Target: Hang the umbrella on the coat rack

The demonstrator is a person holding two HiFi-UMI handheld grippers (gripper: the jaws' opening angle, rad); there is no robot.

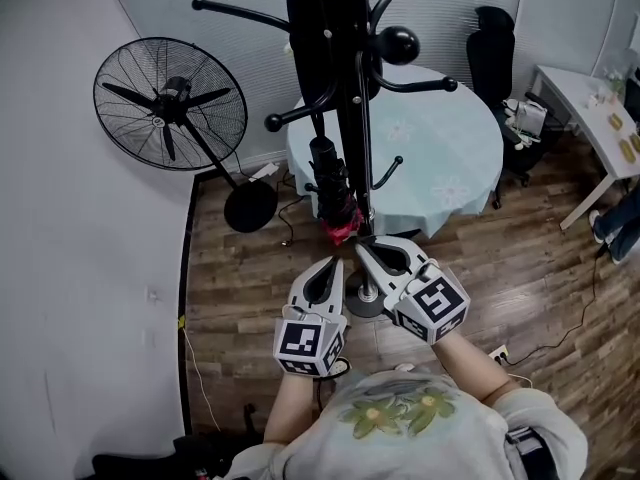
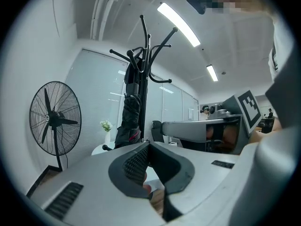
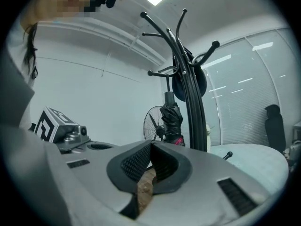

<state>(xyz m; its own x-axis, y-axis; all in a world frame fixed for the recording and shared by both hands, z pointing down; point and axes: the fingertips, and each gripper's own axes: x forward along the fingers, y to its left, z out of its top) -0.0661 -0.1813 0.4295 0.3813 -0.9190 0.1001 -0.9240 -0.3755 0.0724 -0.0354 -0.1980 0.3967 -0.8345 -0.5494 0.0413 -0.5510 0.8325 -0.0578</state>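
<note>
A pedestal fan (image 1: 170, 103) stands well left of the left hand-held gripper (image 1: 333, 265), whose jaws are together and empty. Just ahead, the folded black umbrella (image 1: 330, 178) hangs on the coat rack (image 1: 355, 118). The right hand-held gripper (image 1: 362, 246) is likewise closed on nothing.

Your left gripper (image 2: 148, 144) has its jaws closed tip to tip with nothing between them. Beyond them stands the black coat rack (image 2: 146, 74), with a folded black umbrella (image 2: 130, 114) hanging along its pole. A pedestal fan (image 2: 52, 119) stands at the left, and your right gripper (image 2: 165, 127) reaches in from the right, showing its marker cube (image 2: 249, 106)
</note>
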